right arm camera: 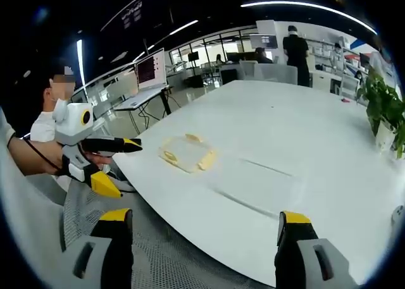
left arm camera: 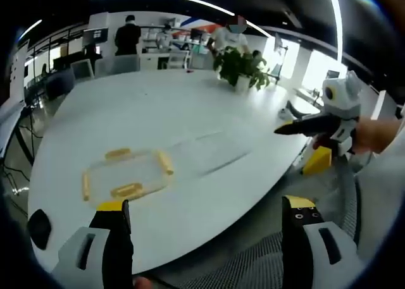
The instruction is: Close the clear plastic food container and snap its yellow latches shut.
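Note:
The clear plastic container with yellow latches on its sides sits near the front edge of the white table. Its clear lid lies flat just to the right of it. My left gripper hangs open over the table edge, short of the container and holding nothing. My right gripper enters from the right, off the table's edge. In the right gripper view the container lies ahead on the table, with the lid nearer me. My right gripper is open and empty; the left gripper is at the left.
A potted plant stands at the far side of the table, also the plant at the right. People stand by desks in the background. A monitor sits on a desk beyond the table. A person's sleeve and hand hold each gripper.

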`<action>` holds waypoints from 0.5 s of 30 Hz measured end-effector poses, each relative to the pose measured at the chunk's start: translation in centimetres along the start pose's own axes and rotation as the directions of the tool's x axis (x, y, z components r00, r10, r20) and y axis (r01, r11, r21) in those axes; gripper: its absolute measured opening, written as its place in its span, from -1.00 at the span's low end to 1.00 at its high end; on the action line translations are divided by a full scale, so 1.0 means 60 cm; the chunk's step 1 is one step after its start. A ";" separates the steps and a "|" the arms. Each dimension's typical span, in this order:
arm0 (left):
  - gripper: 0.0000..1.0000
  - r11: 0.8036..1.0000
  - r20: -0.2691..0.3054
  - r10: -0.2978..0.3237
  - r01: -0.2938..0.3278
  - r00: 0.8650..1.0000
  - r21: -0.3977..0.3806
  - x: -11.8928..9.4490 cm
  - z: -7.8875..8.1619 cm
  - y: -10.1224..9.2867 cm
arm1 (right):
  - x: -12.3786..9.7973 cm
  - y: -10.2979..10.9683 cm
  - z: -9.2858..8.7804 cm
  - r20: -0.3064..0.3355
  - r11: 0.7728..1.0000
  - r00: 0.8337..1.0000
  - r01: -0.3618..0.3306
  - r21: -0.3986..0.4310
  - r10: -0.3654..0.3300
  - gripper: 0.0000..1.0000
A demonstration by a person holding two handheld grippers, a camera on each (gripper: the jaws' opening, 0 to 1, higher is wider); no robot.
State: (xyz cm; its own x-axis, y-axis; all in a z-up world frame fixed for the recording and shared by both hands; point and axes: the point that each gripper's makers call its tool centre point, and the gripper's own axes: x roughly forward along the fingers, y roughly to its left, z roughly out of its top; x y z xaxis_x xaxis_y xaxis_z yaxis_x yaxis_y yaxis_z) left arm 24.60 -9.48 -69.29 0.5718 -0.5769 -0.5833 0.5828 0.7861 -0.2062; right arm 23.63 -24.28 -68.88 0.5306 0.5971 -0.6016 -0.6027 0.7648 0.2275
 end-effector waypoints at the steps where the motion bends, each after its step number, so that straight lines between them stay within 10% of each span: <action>1: 0.98 1.000 -0.001 0.001 -0.001 1.000 0.001 0.000 0.000 0.000 | 0.000 0.000 0.000 0.000 1.000 1.000 -0.001 0.001 0.001 0.90; 15: 0.98 1.000 -0.001 -0.006 0.006 1.000 -0.001 0.000 0.000 -0.002 | 0.000 0.001 -0.001 -0.003 1.000 1.000 -0.007 0.005 0.007 0.89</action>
State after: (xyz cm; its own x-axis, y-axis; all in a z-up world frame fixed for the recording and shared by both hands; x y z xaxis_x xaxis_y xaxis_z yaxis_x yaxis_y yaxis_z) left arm 24.55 -9.58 -69.29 0.5678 -0.5810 -0.5832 0.5854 0.7830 -0.2101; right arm 23.56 -24.26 -68.92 0.5249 0.6015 -0.6023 -0.6030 0.7621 0.2356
